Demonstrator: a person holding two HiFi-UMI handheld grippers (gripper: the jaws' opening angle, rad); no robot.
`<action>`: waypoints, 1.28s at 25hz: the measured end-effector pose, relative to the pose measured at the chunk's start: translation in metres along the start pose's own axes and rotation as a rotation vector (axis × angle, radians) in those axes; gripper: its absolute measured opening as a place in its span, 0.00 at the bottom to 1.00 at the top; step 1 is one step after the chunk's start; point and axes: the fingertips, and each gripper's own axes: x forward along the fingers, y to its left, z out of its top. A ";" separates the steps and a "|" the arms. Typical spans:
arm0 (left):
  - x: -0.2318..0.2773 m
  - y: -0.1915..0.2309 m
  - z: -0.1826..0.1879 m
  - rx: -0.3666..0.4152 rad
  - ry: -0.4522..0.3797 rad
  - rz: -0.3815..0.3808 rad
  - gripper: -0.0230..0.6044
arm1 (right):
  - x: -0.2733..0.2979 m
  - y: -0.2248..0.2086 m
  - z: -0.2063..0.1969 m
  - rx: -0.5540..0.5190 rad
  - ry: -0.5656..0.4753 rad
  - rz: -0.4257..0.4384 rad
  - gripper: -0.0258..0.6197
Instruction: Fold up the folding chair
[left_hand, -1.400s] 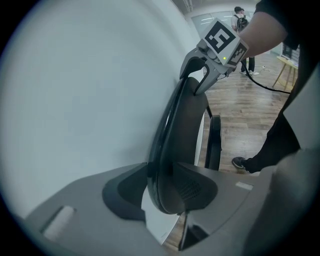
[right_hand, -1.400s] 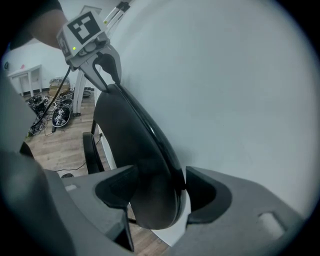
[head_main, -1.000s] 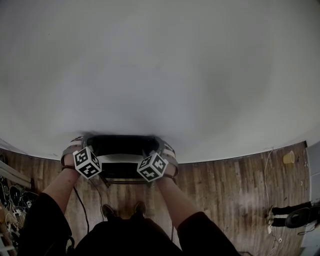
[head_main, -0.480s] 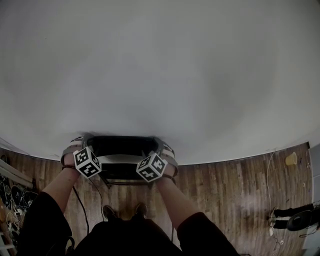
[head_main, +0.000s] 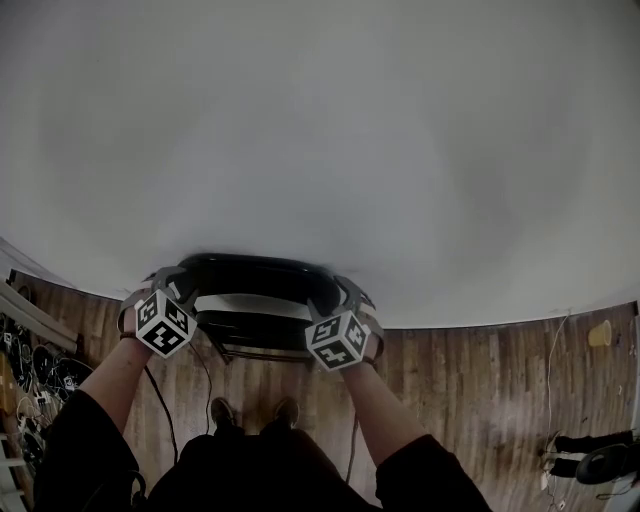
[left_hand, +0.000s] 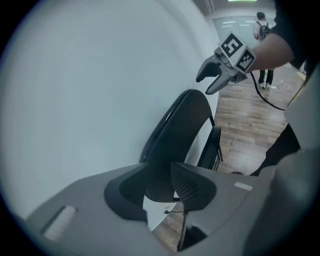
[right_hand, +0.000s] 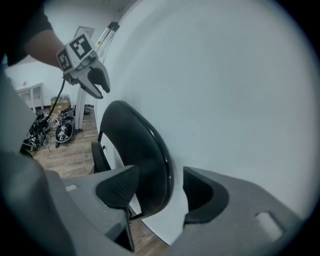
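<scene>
A black folding chair (head_main: 250, 272) stands against the white wall, its curved backrest top toward me and its seat (head_main: 255, 330) below. My left gripper (head_main: 168, 285) grips the backrest's left end, and its jaws are closing on it. In the left gripper view the backrest (left_hand: 180, 130) runs between the pads of the left gripper (left_hand: 156, 186). My right gripper (head_main: 345, 295) holds the backrest's right end. The right gripper view shows the backrest rim (right_hand: 145, 150) between the jaws of the right gripper (right_hand: 160, 185). Each view also shows the other gripper: right (left_hand: 216, 80), left (right_hand: 95, 80).
The white wall (head_main: 320, 150) fills most of the head view, with wooden floor (head_main: 470, 380) below. Cables and gear (head_main: 35, 375) lie at the left. A yellow cup (head_main: 600, 333) sits far right. A person (left_hand: 262, 30) stands far off. A tripod (right_hand: 107, 32) leans by the wall.
Both grippers have moved up and spread a little along the backrest. The chair's backrest has come up with them and shows wider in the head view.
</scene>
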 end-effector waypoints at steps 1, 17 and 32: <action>-0.004 -0.007 -0.004 -0.036 -0.005 -0.011 0.26 | -0.006 0.006 -0.003 0.020 -0.007 0.017 0.47; -0.128 -0.119 -0.064 -0.379 -0.261 -0.140 0.23 | -0.116 0.154 -0.014 0.231 -0.036 0.158 0.45; -0.273 -0.210 -0.133 -0.444 -0.540 -0.315 0.20 | -0.237 0.324 0.033 0.344 -0.136 0.151 0.42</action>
